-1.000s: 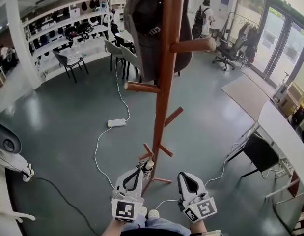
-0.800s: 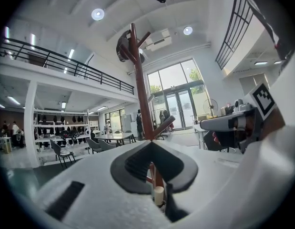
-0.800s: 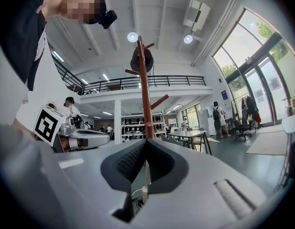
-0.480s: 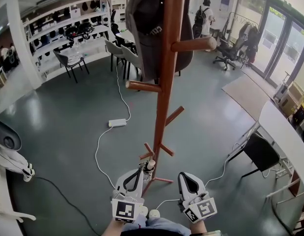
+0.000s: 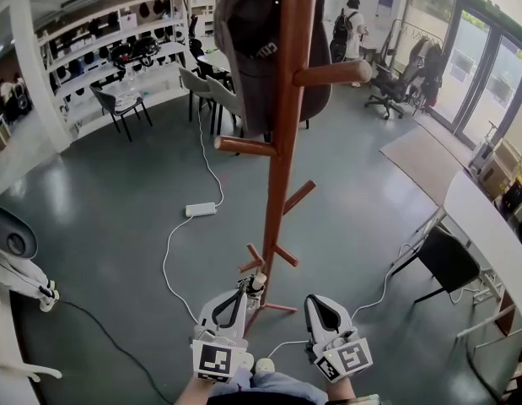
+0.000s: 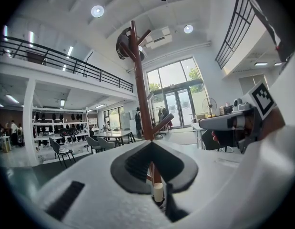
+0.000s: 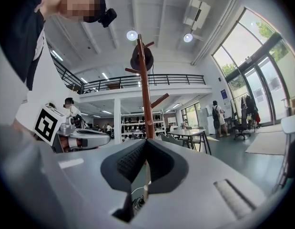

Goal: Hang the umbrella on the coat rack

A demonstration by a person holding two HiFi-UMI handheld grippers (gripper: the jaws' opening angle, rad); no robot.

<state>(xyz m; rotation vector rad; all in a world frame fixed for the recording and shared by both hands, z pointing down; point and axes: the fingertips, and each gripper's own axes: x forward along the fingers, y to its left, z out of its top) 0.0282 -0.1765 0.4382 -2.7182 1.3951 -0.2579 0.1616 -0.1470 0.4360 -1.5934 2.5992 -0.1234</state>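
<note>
The wooden coat rack (image 5: 282, 142) stands straight ahead, with pegs sticking out left and right. A dark fabric thing (image 5: 252, 49) hangs from its top, also seen high in the left gripper view (image 6: 123, 44); I cannot tell whether it is the umbrella. My left gripper (image 5: 237, 290) and right gripper (image 5: 316, 304) are held low, side by side, near the rack's feet. Both point at the pole. The left gripper (image 6: 151, 145) is shut with nothing in it, and the right gripper (image 7: 146, 142) is shut and empty too.
A white power strip (image 5: 200, 210) and its cable lie on the floor left of the rack. A white table (image 5: 488, 226) and a black chair (image 5: 446, 264) stand at the right. Shelves (image 5: 117, 66), chairs and a person (image 5: 353, 28) are at the back.
</note>
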